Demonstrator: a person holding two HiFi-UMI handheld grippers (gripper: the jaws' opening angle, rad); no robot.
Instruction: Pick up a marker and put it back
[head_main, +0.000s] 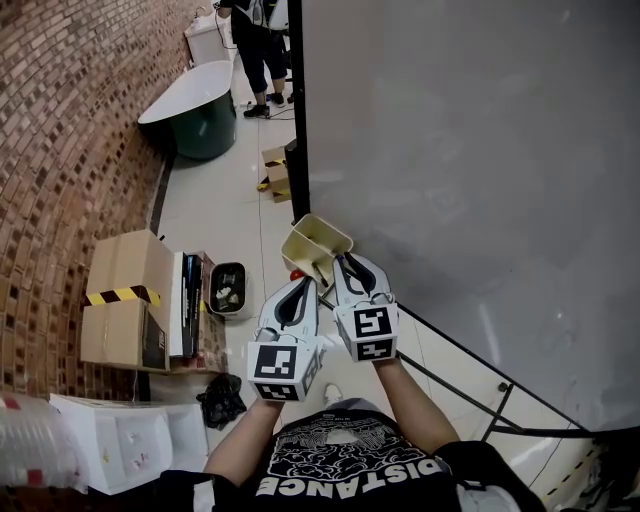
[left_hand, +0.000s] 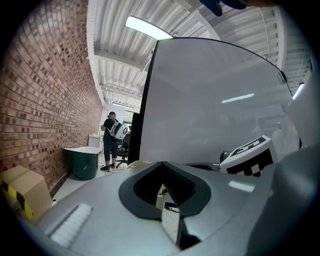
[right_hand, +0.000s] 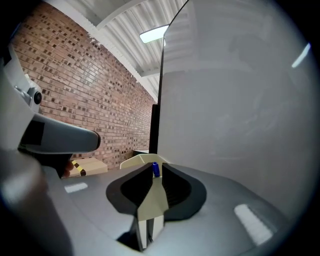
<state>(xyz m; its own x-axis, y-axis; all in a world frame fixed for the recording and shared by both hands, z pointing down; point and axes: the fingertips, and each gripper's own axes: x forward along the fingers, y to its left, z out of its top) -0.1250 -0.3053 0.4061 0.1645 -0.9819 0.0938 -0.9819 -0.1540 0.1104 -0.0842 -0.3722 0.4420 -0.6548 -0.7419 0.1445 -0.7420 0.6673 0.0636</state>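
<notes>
Closest in are the person's forearms (head_main: 418, 405), each holding a claw up to the cream holder (head_main: 325, 229) at the whiteboard's (head_main: 470, 150) lower corner. The left claw (head_main: 303, 283) is pressed almost together, with nothing in it. The right claw (head_main: 340, 261) is narrowed on the blue marker (right_hand: 155, 169), whose end shows between its tips, right at the holder. I'd expect the marker to be light, stiff and smooth-sided, so it may swivel. The mid-barrel, square across the pads, looks a safer hold than the end.

Left wall: red brick wall (head_main: 60, 130).
Right: tall white board (head_main: 470, 170), black-framed.
Floor: pale tiles (head_main: 215, 215), cardboard boxes (head_main: 125, 270).
Ceiling: lit strip light (left_hand: 147, 27).
</notes>
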